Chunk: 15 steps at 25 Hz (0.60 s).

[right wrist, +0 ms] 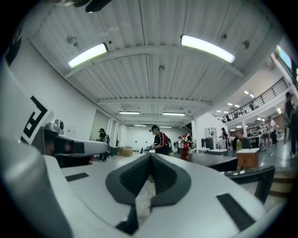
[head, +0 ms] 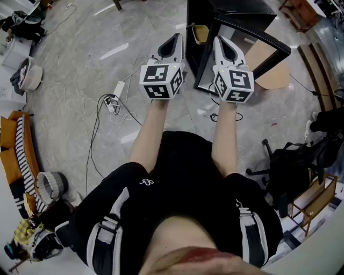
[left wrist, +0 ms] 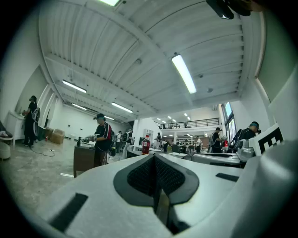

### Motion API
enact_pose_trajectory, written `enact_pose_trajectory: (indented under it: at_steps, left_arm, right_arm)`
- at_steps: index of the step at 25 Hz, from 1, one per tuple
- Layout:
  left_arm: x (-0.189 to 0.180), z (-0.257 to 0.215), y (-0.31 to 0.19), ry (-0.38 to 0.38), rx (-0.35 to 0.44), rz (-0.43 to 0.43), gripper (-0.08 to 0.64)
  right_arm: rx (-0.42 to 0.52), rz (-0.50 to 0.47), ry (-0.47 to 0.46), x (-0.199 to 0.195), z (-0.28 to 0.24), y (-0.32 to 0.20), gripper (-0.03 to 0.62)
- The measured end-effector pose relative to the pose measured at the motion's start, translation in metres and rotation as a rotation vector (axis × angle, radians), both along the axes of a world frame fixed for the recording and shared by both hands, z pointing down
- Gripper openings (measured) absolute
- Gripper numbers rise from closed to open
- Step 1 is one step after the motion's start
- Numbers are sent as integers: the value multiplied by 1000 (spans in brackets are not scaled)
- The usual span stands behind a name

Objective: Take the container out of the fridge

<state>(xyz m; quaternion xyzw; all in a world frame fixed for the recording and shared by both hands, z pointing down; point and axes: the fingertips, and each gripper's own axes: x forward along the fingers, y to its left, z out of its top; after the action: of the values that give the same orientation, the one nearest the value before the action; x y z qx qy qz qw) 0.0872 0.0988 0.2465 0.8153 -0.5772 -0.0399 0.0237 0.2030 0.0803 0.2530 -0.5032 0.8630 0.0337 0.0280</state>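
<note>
Container: only a yellowish shape [head: 200, 33] in the dark opening of the small black fridge [head: 231, 13]. Too small to say more. Head view alone shows it.

The fridge stands on the grey stone floor [head: 80, 64]. Its glass-panelled black door [head: 244, 56] is swung open.

Left gripper [head: 176, 37] and right gripper [head: 219, 41] are held side by side, tips toward the fridge and near the door.

Gripper views look level across a hall instead. Left gripper [left wrist: 153, 156] has its jaws pressed together with nothing between. Right gripper [right wrist: 150, 156] is likewise closed and empty. A red bottle [right wrist: 185, 149] stands on a bench beyond.
</note>
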Motion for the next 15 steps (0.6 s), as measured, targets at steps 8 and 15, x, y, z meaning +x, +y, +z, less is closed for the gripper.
enact_pose_trajectory:
  at_steps: [8, 15]
  left_arm:
    - [-14, 0, -1, -13, 0, -18, 8]
    - [-52, 7, -10, -2, -20, -77, 8]
  right_arm:
    - [38, 51, -64, 0, -5, -9, 12]
    - [102, 135, -136, 1, -19, -26, 12]
